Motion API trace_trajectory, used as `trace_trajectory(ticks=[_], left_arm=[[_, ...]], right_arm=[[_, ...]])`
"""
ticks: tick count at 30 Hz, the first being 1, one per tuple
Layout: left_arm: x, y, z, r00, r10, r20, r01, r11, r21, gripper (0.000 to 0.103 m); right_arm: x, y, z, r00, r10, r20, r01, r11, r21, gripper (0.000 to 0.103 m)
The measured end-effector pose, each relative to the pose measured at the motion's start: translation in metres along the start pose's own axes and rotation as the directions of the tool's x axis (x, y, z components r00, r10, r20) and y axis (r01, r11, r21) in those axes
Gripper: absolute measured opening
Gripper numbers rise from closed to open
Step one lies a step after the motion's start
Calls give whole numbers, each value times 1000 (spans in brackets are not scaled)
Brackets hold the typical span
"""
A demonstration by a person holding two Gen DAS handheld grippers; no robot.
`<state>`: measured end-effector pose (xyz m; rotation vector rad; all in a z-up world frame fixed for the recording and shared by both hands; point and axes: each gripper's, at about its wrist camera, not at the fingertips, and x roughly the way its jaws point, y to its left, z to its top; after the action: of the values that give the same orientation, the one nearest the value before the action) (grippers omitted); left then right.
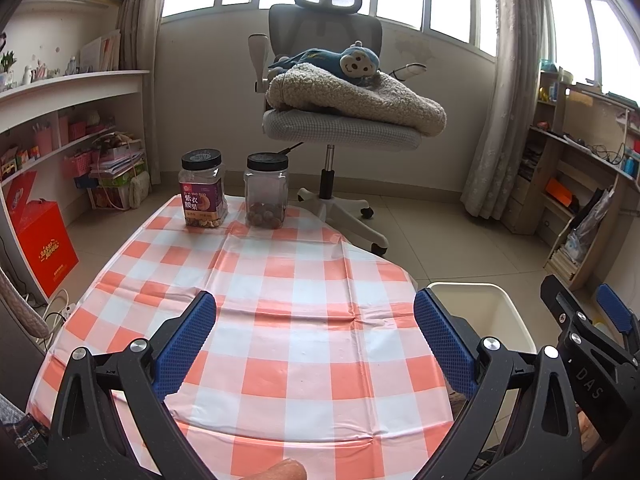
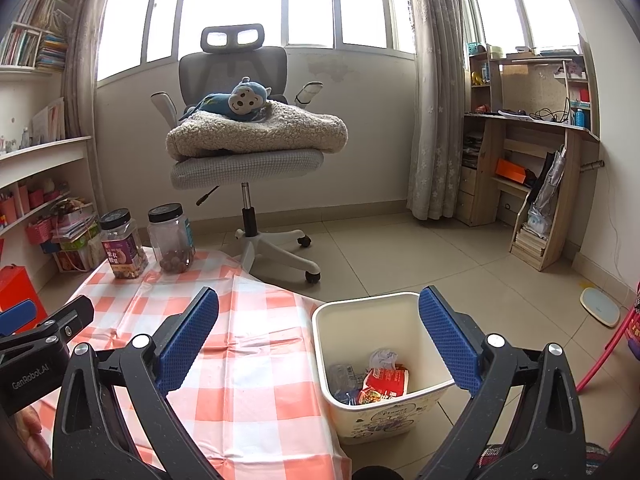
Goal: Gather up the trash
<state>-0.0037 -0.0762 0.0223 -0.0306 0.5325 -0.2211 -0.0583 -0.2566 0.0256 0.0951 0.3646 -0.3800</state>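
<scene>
Checked cloth [image 1: 280,320] is lying bare under our left gripper [image 1: 316,344]; our right gripper [image 2: 318,340] is hovering over the bin [image 2: 400,412], both wide open, empty. Trash [image 2: 380,384] is sitting inside; we're risking knocking the jars [image 1: 202,188].

The low table [image 1: 256,320] wears an orange-and-white checked cloth [image 2: 248,376], creased across the middle. At its far edge stand two black-lidded jars: the purple-labelled nut jar [image 1: 203,189], and just right of it a clear jar [image 1: 267,191] with what look like brown nuts at the bottom. Right of the table, on the tiled floor [image 2: 420,256], sits the cream bin [image 2: 384,364].
</scene>
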Motion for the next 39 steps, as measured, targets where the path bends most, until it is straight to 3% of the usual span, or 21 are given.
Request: trace_trajectory(ticks=[29,39], left_arm=[[2,-1,-3,1000,9,-3,-9,1000,-5,96],[2,-4,-1,1000,-26,-1,26,1000,5,95]], right_arm=[[1,-2,-1,1000,2,-6,-2,1000,2,96],[4,-5,1,1000,5,-18,-4,1000,19,96]])
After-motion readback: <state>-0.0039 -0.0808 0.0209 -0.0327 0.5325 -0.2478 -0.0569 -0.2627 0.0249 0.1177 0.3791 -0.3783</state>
